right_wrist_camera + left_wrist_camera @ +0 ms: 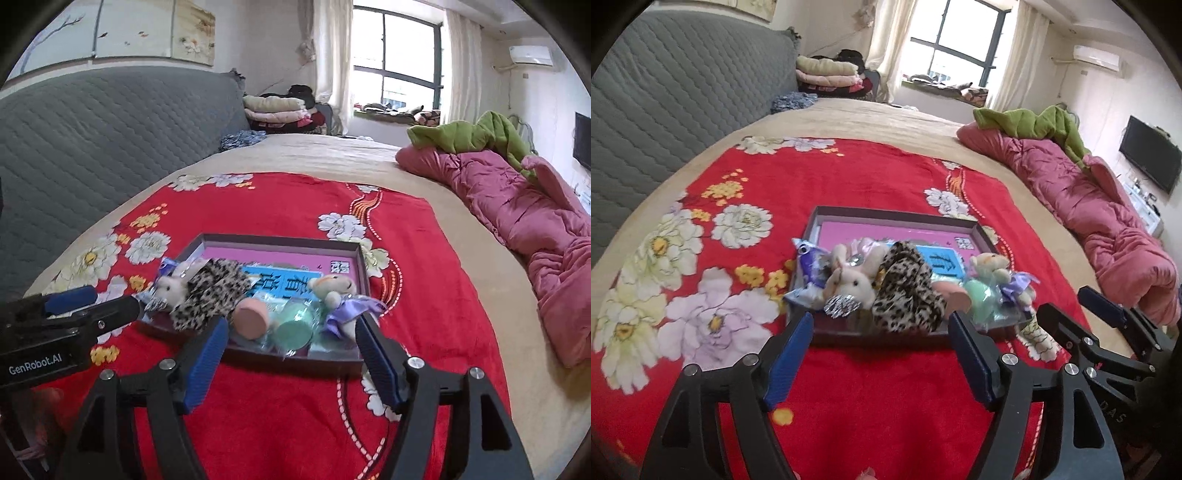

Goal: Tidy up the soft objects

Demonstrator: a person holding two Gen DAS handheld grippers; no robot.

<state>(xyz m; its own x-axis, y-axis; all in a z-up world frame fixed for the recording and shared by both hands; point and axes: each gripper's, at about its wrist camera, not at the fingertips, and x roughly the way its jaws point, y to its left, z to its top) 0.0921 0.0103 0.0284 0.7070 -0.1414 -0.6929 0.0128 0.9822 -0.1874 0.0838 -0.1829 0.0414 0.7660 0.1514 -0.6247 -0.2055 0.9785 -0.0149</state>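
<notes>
A shallow dark box (886,213) (277,239) with a pink floor lies on the red floral blanket (849,177). In it are a white plush rabbit (851,282) (171,286), a leopard-print soft piece (905,291) (210,295), a small teddy bear with a purple ribbon (991,264) (334,288), a pink round puff (251,317) and a green one (295,328). My left gripper (881,328) is open and empty just before the box's near wall. My right gripper (291,332) is open and empty at the near right corner; it also shows in the left wrist view (1071,306).
A crumpled pink quilt (517,206) with a green blanket (472,136) lies along the bed's right side. A grey quilted headboard (665,92) stands at left. Folded bedding (827,72) is piled at the far end near the window. A TV (1150,158) hangs at right.
</notes>
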